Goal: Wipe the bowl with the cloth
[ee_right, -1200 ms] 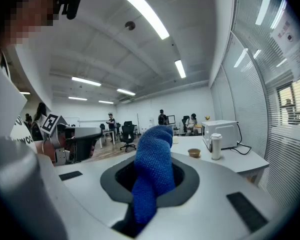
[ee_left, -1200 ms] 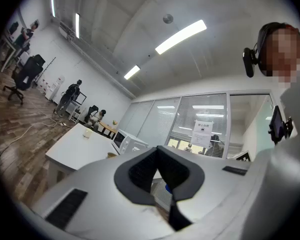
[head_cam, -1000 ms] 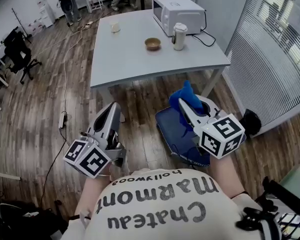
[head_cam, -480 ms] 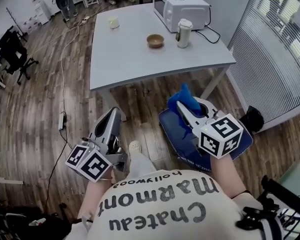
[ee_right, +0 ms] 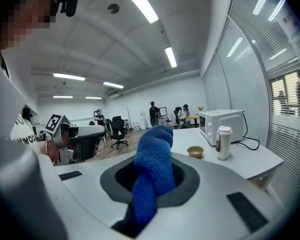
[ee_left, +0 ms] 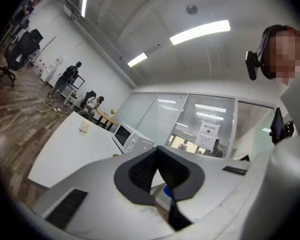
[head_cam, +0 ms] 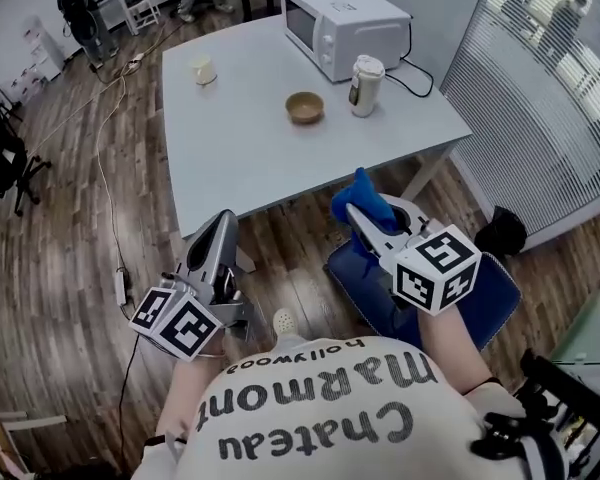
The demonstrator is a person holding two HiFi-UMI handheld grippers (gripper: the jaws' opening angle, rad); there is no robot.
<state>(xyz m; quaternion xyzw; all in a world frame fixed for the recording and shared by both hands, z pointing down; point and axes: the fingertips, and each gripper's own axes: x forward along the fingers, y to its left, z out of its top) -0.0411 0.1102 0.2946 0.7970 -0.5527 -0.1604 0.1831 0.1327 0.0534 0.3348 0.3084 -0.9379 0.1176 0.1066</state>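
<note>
I had stepped closer, so the table (head_cam: 230, 158) looked bigger than before. My right gripper (head_cam: 363, 216) pinched the blue cloth (head_cam: 356, 190), which stuck up past its tips. My left gripper (head_cam: 223, 220) was pressed together on nothing. The bowl (head_cam: 304, 107) sat on the table, far ahead of both grippers, beside a tall cup (head_cam: 364, 80).

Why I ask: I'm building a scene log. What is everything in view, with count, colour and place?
table: 1, grey, ahead
microwave: 1, white, table's far right
bowl: 1, tan, table, near microwave
flask: 1, white, right of bowl
cup: 1, cream, table's far left
seat: 1, dark blue, floor, lower right
cloth: 1, blue, gripped at right
left gripper: 1, grey, shut, empty
right gripper: 1, grey, shut on cloth
</note>
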